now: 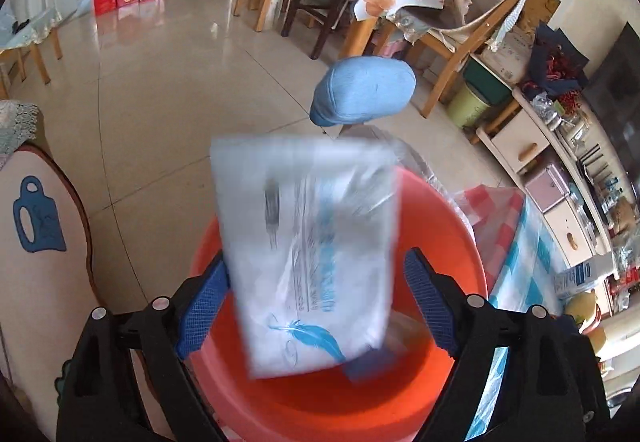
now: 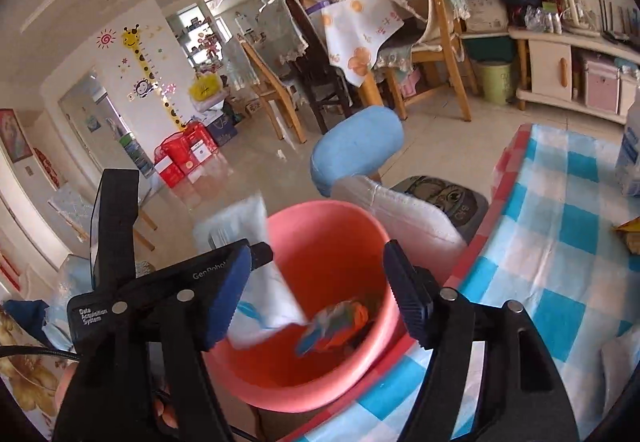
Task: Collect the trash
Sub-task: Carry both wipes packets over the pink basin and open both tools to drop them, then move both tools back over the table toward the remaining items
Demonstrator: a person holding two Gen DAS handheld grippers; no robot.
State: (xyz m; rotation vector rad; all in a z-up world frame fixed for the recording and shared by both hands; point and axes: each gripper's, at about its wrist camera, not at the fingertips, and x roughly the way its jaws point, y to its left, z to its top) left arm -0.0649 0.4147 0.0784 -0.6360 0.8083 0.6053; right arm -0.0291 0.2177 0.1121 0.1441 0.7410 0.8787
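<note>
A white plastic wrapper (image 1: 316,254) with blue print and a feather mark hangs blurred between the fingers of my left gripper (image 1: 320,306), over an orange-red bucket (image 1: 312,410). The jaws stand wide and the wrapper touches only the left pad, so it looks loose. In the right wrist view the same wrapper (image 2: 260,282) drops over the bucket's (image 2: 288,366) left rim. My right gripper (image 2: 320,290) is open and empty above the bucket. Colourful crumpled trash (image 2: 336,326) lies inside the bucket.
A table with a blue-checked cloth (image 2: 552,250) lies to the right of the bucket, with a white bag (image 2: 404,213) at its corner. A blue stool (image 2: 356,145) stands behind. Wooden chairs (image 2: 440,41), a green bin (image 2: 494,81) and a cabinet (image 2: 552,69) lie further back.
</note>
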